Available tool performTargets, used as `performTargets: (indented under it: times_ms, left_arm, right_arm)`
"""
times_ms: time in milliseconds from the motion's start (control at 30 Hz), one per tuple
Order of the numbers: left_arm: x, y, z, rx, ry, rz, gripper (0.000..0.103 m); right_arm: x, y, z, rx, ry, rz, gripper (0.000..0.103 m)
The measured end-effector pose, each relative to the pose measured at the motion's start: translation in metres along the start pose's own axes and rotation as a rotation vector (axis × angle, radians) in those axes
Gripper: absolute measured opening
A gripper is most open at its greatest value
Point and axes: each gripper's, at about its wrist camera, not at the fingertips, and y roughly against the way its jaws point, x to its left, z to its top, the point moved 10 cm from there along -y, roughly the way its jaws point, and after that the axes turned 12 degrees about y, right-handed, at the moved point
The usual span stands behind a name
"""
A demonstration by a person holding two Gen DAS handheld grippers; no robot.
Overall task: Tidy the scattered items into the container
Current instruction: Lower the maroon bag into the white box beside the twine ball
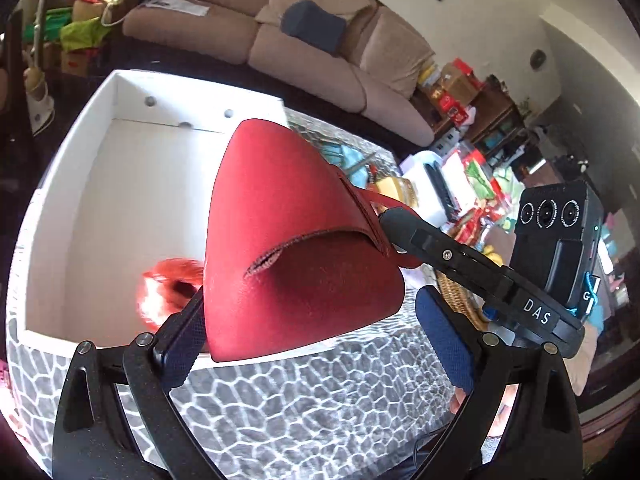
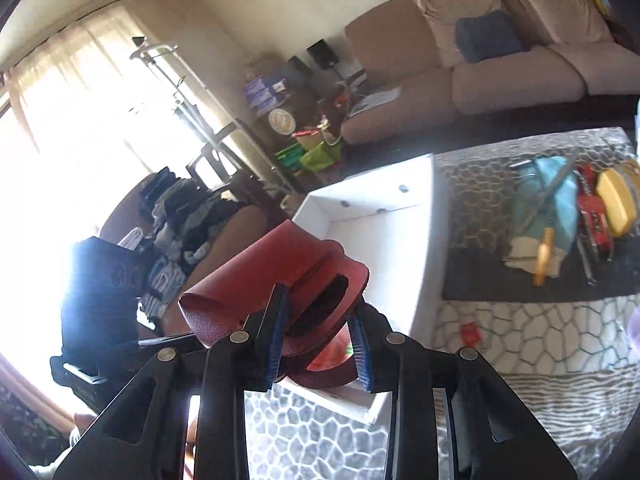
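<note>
The right gripper (image 2: 318,344) is pinching the red leather pouch (image 1: 288,248) over the white box (image 1: 72,184) — left gripper's (image 1: 320,336) jaws standing wide — a thin grip risking slipping outside.

**Readable lettering: 2 marks**

White capitals "DAS" stand on the black arm of the right gripper (image 1: 390,224), seen from the left wrist. A white "G" sits on its blue-edged tab. Nothing else is legible.

Grained red leather pouch (image 1: 296,248) (matt)
</note>
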Motion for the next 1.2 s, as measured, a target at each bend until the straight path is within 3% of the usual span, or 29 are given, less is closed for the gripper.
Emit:
performTargets:
  times_ms: [233,467,600,733,1067,1200]
  left_arm:
    - [0.118,0.005,0.025,-0.005,0.129,0.110,0.097]
    - [0.177,-0.009,0.014,0.055,0.160,0.134,0.097]
    - [0.176,-0.010,-0.002,0.080,0.103,0.171,0.098]
    - [0.167,0.017,0.003,0.025,0.090,0.174,0.099]
    - [0.170,0.033,0.023,-0.013,0.106,0.185,0.099]
    - [0.173,0.028,0.021,-0.001,0.120,0.183,0.099]
  right_arm:
    - [0.060,-0.130,-0.013,0.110,0.054,0.069,0.031]
    - [0.056,-0.195,-0.041,0.217,0.095,0.032,0.031]
    - [0.039,-0.203,-0.056,0.245,0.100,-0.007,0.031]
    - [0.034,-0.212,-0.077,0.289,0.109,-0.014,0.031]
    - [0.078,-0.246,-0.105,0.405,0.255,-0.022,0.032]
    - [0.082,-0.244,-0.105,0.442,0.229,0.003,0.032]
